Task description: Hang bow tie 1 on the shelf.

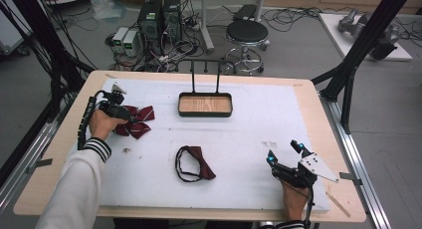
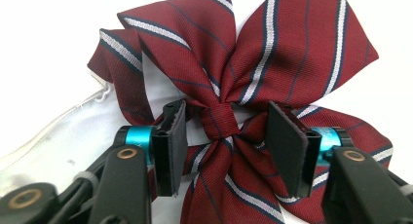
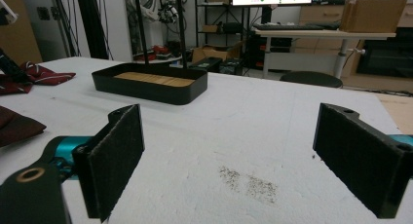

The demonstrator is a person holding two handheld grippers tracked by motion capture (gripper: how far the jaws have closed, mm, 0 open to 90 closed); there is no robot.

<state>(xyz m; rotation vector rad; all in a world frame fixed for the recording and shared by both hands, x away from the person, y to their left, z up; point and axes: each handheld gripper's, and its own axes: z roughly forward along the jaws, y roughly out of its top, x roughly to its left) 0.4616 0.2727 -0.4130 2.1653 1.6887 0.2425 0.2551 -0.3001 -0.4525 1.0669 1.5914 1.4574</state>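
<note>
**Striped bow tie sits between the left jaws at the table's left side**

Striped bow tie (image 2: 243, 87), dark red with white and navy lines, lies on the white mat (image 1: 249, 124) at the left of the table (image 1: 50, 179), and the left gripper (image 2: 226, 148) straddles it. In the left gripper view the two black pads (image 2: 176, 146) stand on either side of the central knot (image 2: 217, 121), with a gap showing between each pad and the knot; the jaws are half spread and not yet pressing on the cloth. A thin white cord (image 2: 58, 121) trails off the tie toward the left of that view.

Nearest the person in the high view, the left forearm in a white sleeve (image 1: 74, 189) with a striped cuff rises from the bottom edge, the left hand (image 1: 102, 123) wrapped around the gripper body and angled toward the tie. At the bottom right, the right hand (image 1: 293, 199) holds the right gripper (image 1: 284, 153) low over the mat, pointing away from the person; its jaws stand wide apart with bare mat between them, as the right gripper view shows.

Between the two hands, near the front middle, a second bow tie (image 1: 196, 164), plain dark red with a black looped strap, lies on the mat, well apart from both grippers.

Farther back, at the mat's middle, a black tray (image 1: 205, 112) with a wooden floor and a tall wire handle stands, with nothing in it. Beyond the table, a round black stool (image 1: 247, 32) is on the floor.
</note>
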